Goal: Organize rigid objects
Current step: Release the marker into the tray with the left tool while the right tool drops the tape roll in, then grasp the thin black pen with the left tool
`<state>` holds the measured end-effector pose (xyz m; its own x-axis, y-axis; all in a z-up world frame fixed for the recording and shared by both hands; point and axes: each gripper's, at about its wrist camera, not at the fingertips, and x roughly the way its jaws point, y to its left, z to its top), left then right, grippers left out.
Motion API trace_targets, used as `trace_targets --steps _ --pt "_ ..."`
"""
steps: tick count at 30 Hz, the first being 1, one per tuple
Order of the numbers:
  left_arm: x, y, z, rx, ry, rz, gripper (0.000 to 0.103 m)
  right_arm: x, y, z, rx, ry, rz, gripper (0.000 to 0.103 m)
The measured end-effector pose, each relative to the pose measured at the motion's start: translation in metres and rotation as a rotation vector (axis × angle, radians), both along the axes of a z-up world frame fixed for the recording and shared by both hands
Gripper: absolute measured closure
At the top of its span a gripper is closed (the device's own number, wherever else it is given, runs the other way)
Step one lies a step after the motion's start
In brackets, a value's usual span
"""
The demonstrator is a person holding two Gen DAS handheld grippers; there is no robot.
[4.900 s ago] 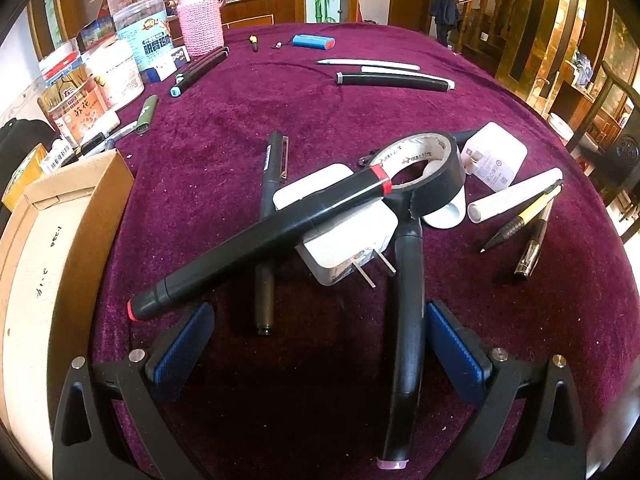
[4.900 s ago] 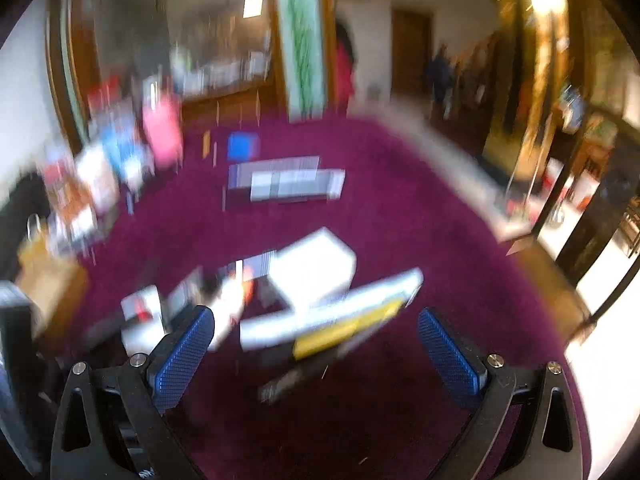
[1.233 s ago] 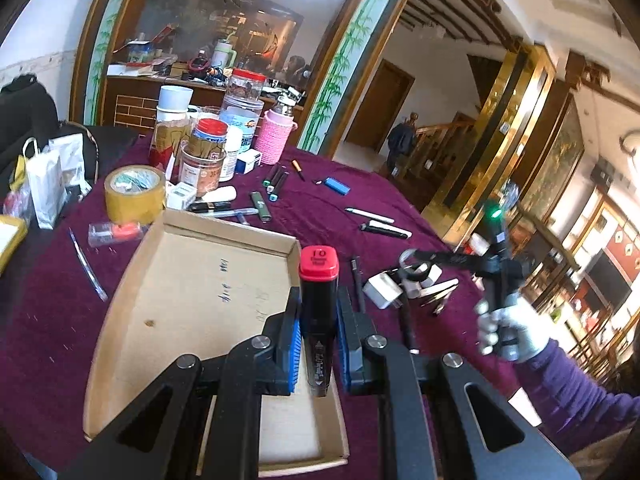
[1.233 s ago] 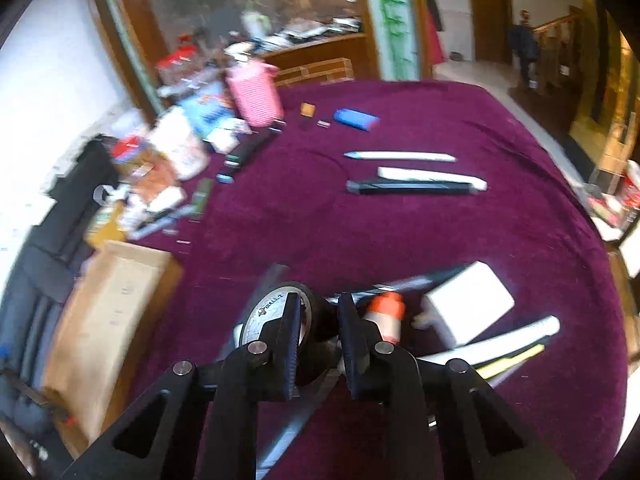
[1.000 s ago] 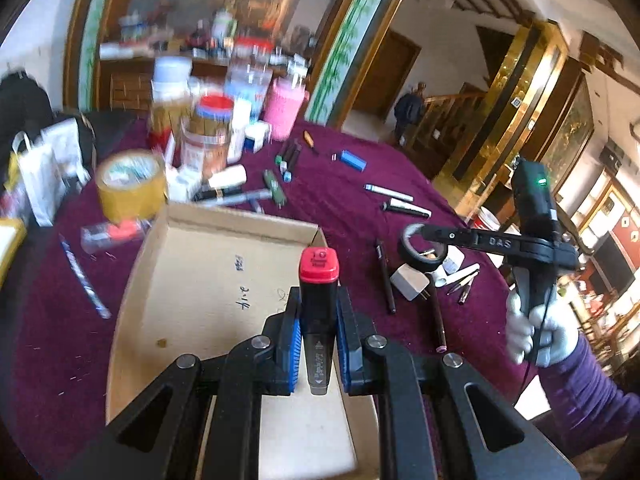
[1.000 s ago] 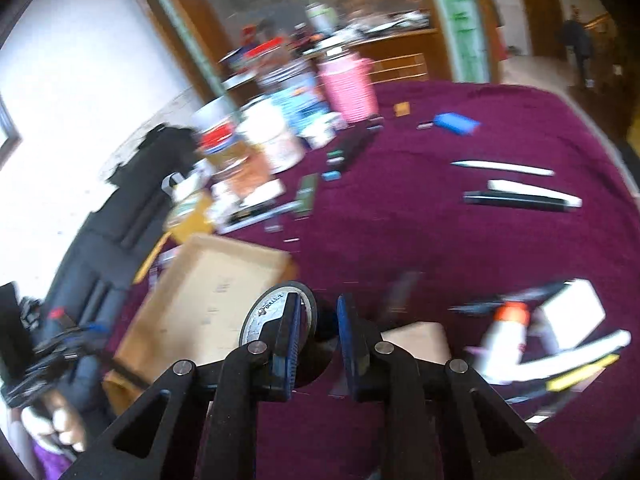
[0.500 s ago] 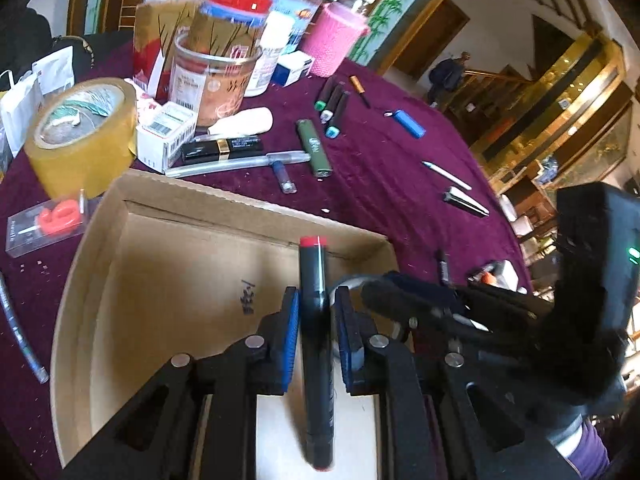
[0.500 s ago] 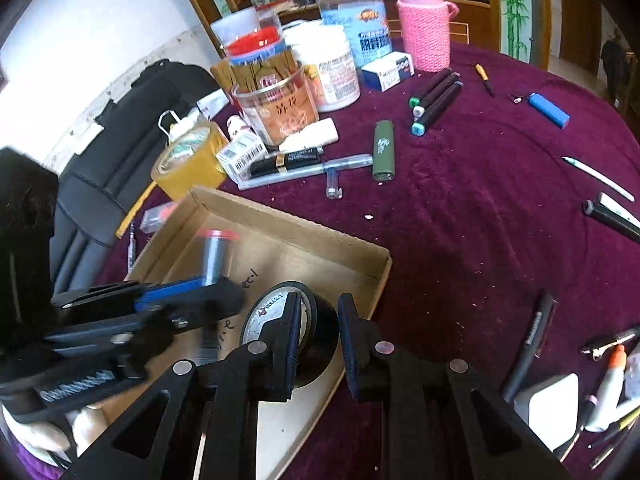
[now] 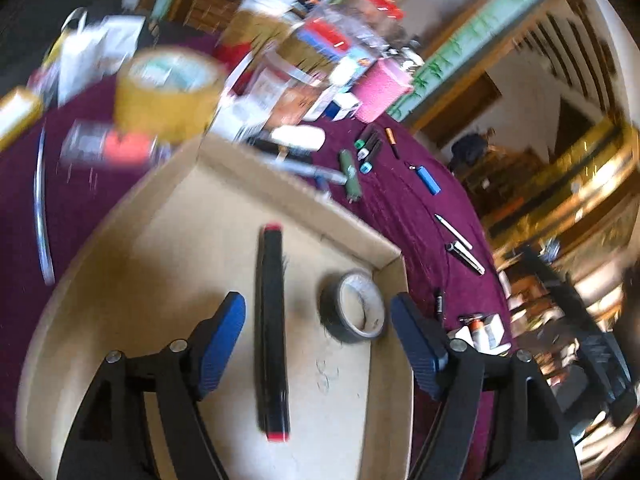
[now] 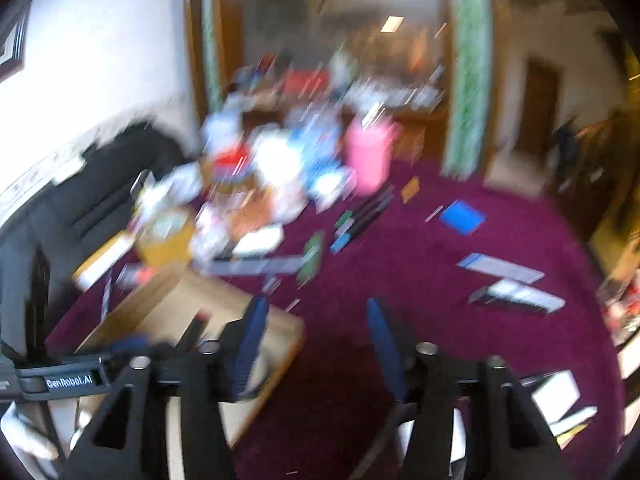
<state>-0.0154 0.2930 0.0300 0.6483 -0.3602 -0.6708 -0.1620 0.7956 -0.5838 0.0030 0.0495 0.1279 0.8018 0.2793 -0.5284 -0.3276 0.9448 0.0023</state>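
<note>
- Left gripper (image 9: 316, 344): fingers spread wide, having just opened; the black marker (image 9: 273, 334) lies free between them without touching either pad.
- Black marker: flat on the floor of the cardboard tray (image 9: 168, 232), red caps at both ends.
- Black tape roll (image 9: 354, 307): inside the tray, near its right corner, beside the marker.
- Right gripper (image 10: 316, 344): fingers released, having just opened, nothing between them; view blurred, above the purple-clothed table (image 10: 400, 264) at the tray's edge.

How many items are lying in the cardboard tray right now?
2: a black marker lying lengthwise mid-tray, and a roll of black tape in the cardboard tray's far right corner. The near end is hidden.
</note>
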Motion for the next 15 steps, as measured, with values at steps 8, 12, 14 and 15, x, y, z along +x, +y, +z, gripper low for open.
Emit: trace_targets --steps 8,12,14,15 --pt "-0.019 0.006 -0.004 -0.064 -0.009 0.080 0.028 -0.042 -0.079 0.022 -0.019 -0.317 -0.184 0.000" --pt "-0.026 -0.001 0.016 -0.052 -0.105 0.040 0.028 -0.028 -0.133 0.012 0.004 -0.243 -0.319 0.000" --pt "-0.034 -0.011 0.034 -0.045 -0.145 0.010 0.027 -0.018 -0.163 0.001 0.044 -0.175 -0.387 0.000" --pt "-0.038 -0.019 0.046 -0.033 -0.164 -0.012 0.024 -0.011 -0.178 -0.007 0.068 -0.134 -0.424 0.000"
